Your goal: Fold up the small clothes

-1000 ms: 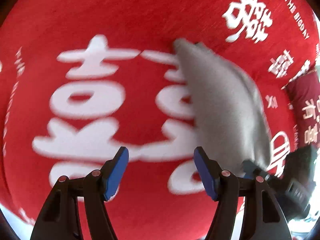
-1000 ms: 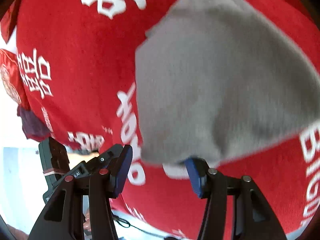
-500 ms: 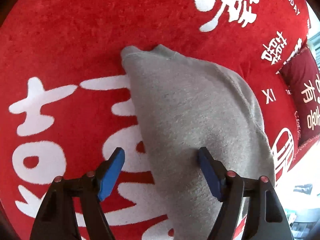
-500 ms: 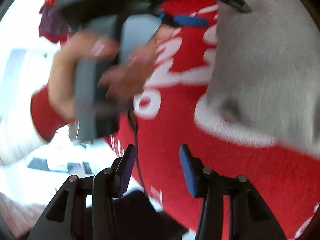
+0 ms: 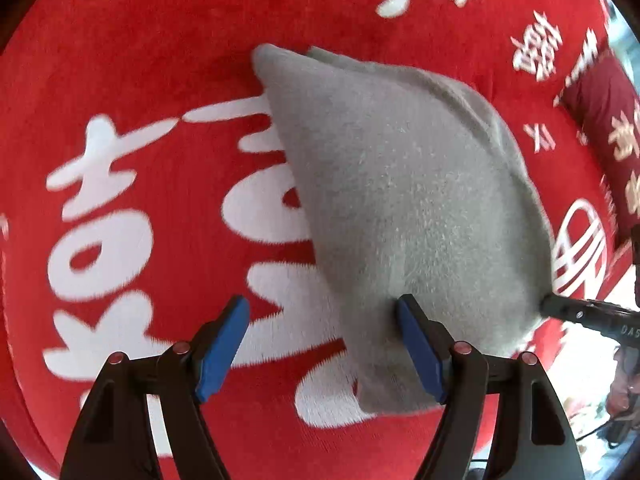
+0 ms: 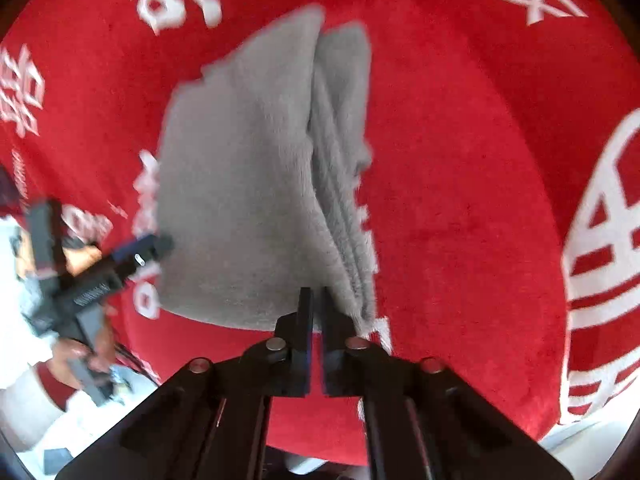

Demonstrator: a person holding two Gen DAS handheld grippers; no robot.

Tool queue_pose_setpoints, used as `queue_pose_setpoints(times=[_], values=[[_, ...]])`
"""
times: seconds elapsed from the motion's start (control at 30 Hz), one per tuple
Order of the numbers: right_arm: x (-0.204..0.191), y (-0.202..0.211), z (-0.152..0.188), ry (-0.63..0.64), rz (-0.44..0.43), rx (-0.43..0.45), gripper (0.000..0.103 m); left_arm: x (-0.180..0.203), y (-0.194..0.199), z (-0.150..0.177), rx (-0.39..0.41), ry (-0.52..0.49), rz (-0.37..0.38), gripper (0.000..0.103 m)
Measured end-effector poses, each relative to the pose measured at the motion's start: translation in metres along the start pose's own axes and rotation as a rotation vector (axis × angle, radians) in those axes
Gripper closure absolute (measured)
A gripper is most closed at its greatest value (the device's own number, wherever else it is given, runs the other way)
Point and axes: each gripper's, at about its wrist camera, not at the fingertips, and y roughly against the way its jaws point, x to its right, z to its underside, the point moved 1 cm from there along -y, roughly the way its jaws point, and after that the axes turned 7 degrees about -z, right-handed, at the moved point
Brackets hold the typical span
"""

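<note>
A grey fleece cloth [image 5: 400, 200] lies folded on a red blanket [image 5: 140, 60] with white characters. My left gripper [image 5: 324, 344] is open, its blue pads astride the cloth's near left corner; the right pad [image 5: 416, 344] touches the cloth. In the right wrist view the cloth [image 6: 248, 168] shows stacked folded layers. My right gripper [image 6: 316, 300] is shut on the cloth's near edge. The right gripper's tip [image 5: 576, 314] shows at the cloth's right corner in the left wrist view. The left gripper [image 6: 120, 260] shows at the cloth's left corner in the right wrist view.
A dark red pillow [image 5: 600, 120] with gold characters lies at the blanket's far right. The blanket's edge and a pale floor [image 6: 24, 400] show at lower left in the right wrist view. The person's hand [image 6: 80, 344] holds the left gripper there.
My right gripper has closed on the cloth's near edge. My left gripper has stayed open and now stands at the cloth's near corner. The cloth's folded layers now show.
</note>
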Motion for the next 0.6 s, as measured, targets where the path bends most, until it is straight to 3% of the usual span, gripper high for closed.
queue_pose_setpoints(times=[0.03, 0.07, 0.1, 0.2, 0.27, 0.47, 0.6], values=[[-0.001, 0.012, -0.007, 0.018, -0.036, 0.021, 0.081, -0.005, 0.002, -0.001, -0.007, 0.025, 0.024, 0.026], [0.001, 0.016, -0.016, 0.026, -0.054, 0.024, 0.045, -0.012, 0.003, -0.004, -0.015, 0.055, 0.058, 0.026], [0.001, 0.018, -0.025, 0.029, -0.064, 0.026, 0.020, -0.016, 0.002, -0.007, -0.025, 0.075, 0.093, 0.026], [0.008, 0.013, -0.070, 0.019, -0.145, 0.034, 0.020, -0.029, -0.013, -0.020, -0.105, 0.149, 0.260, 0.026], [0.023, 0.005, -0.085, -0.006, -0.182, 0.025, 0.020, -0.024, -0.026, -0.025, -0.142, 0.162, 0.323, 0.026], [0.046, -0.041, -0.120, -0.044, -0.296, -0.071, 0.023, 0.001, -0.049, -0.033, -0.174, 0.109, 0.382, 0.026], [0.031, -0.061, -0.131, 0.011, -0.335, -0.112, 0.030, 0.021, -0.054, -0.040, -0.163, 0.071, 0.338, 0.026]])
